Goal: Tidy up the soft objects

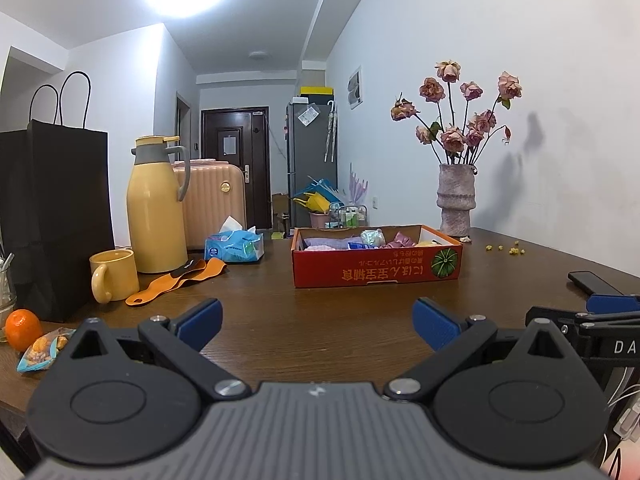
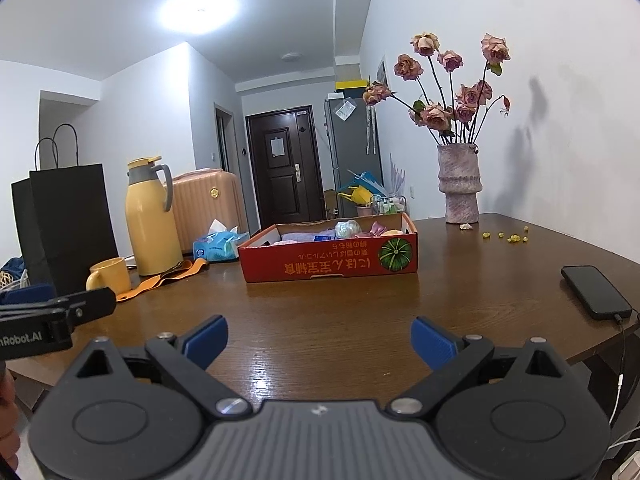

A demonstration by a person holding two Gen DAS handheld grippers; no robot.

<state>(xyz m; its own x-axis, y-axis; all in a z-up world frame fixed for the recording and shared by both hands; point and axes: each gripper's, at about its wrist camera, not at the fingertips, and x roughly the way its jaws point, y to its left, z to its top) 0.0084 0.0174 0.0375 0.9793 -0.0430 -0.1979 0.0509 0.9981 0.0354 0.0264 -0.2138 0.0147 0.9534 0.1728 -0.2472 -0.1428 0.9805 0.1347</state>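
A red cardboard box stands on the brown table, beyond both grippers. Folded soft items fill it: a lilac cloth, a pale bundle and pink fabric. My left gripper hovers open over the near table, nothing between its blue pads. My right gripper is open too and holds nothing. Each gripper shows at the edge of the other's view. An orange strap lies left of the box.
At the left stand a yellow thermos, yellow mug, black paper bag, blue tissue pack, an orange and a snack packet. A vase of dried roses and a charging phone sit to the right.
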